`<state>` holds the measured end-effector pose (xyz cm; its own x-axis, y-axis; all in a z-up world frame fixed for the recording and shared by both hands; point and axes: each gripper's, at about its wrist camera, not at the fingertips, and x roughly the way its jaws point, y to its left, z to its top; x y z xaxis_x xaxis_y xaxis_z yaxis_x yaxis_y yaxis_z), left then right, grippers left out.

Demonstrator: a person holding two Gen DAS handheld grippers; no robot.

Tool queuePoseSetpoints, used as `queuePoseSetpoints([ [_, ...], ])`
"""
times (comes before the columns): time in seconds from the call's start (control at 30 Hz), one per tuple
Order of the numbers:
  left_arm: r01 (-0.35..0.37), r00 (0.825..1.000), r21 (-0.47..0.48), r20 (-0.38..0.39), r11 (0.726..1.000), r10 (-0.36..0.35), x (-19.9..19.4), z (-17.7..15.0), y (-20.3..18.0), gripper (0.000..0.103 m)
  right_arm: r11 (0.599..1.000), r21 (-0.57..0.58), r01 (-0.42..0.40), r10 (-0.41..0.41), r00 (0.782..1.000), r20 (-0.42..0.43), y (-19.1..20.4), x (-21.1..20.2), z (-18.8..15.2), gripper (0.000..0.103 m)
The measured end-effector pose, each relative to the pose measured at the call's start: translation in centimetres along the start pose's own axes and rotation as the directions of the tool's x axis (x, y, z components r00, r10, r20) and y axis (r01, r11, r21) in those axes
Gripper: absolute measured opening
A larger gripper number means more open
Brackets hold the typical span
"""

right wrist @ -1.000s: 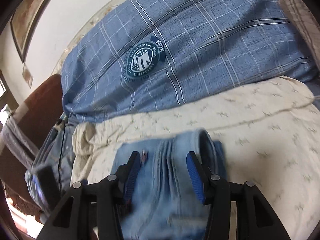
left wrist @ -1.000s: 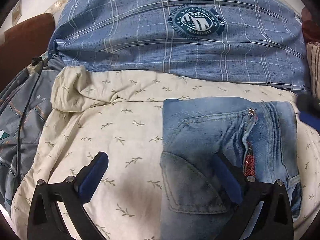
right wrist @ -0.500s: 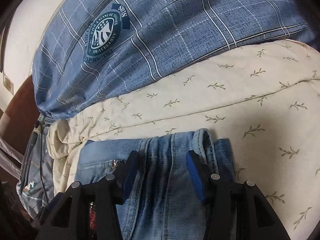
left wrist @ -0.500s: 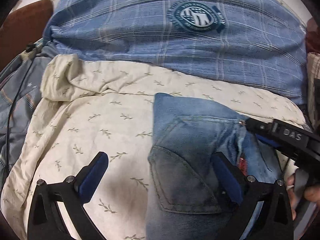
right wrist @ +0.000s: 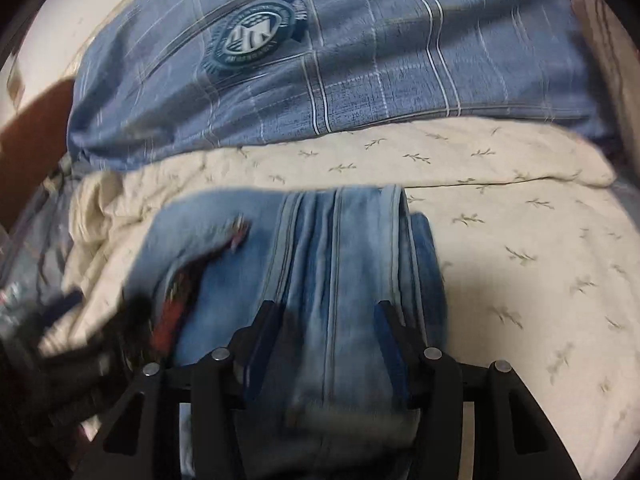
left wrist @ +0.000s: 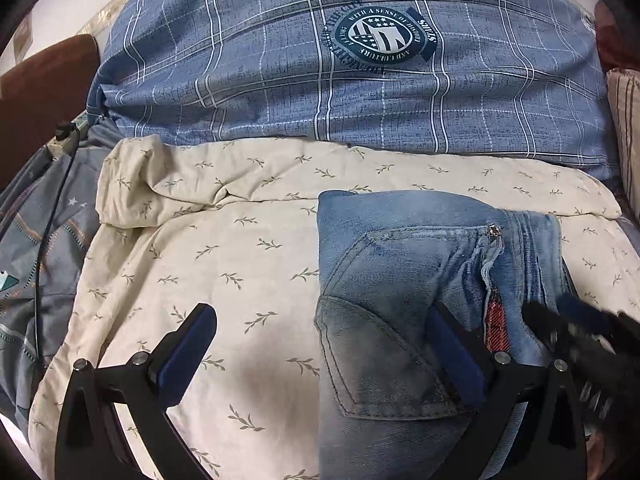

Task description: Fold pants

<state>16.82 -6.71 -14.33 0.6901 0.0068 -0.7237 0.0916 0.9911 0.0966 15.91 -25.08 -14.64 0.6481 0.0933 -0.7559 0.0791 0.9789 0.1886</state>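
- Left wrist view: the blue plaid pillow (left wrist: 360,92) with a round crest badge (left wrist: 380,36) fills the far side of the bed, and it shows blurred in the right wrist view (right wrist: 380,68).
- Cream leaf-print quilt (left wrist: 240,264) spreads in front of the pillow, its far left corner bunched up; it also covers the right half of the right wrist view (right wrist: 520,240).
- Folded jeans (left wrist: 400,288) lie on the quilt, right of centre, a back pocket (left wrist: 380,360) facing up and the open zipper (left wrist: 494,236) beside it; in the right wrist view they (right wrist: 340,248) run lengthwise toward the camera.
- Grey patterned bedding (left wrist: 36,264) sits at the left edge, with a black cable (left wrist: 48,240) trailing over it.
- Left gripper (left wrist: 320,356) has its jaws spread wide, one finger over bare quilt, the other over the jeans pocket, gripping nothing.
- Right gripper (right wrist: 324,344) has its jaws on either side of a bunched fold of the jeans, the denim filling the gap; whether they actually pinch it is unclear. It appears as a dark blur at the lower right of the left wrist view (left wrist: 580,332).
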Motion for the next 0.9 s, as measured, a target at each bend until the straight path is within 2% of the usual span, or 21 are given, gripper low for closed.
queuePoseSetpoints([
  [0.1,-0.001,1.000,0.008,0.008,1.000,0.001,0.0,-0.2,-0.1,0.103,0.999,0.015,-0.034,0.033,0.999,0.029,-0.8,-0.6,-1.0,0.054],
  [0.3,-0.001,1.000,0.003,0.027,1.000,0.001,0.2,-0.4,-0.2,0.103,0.993,0.035,-0.116,0.114,0.993,0.038,-1.9,-0.8,-1.0,0.054],
  [0.9,-0.019,0.997,0.026,0.072,0.999,0.017,0.1,-0.6,-0.6,0.103,0.982,-0.019,-0.188,0.189,0.981,0.031,-2.4,-1.5,-1.6,0.054],
])
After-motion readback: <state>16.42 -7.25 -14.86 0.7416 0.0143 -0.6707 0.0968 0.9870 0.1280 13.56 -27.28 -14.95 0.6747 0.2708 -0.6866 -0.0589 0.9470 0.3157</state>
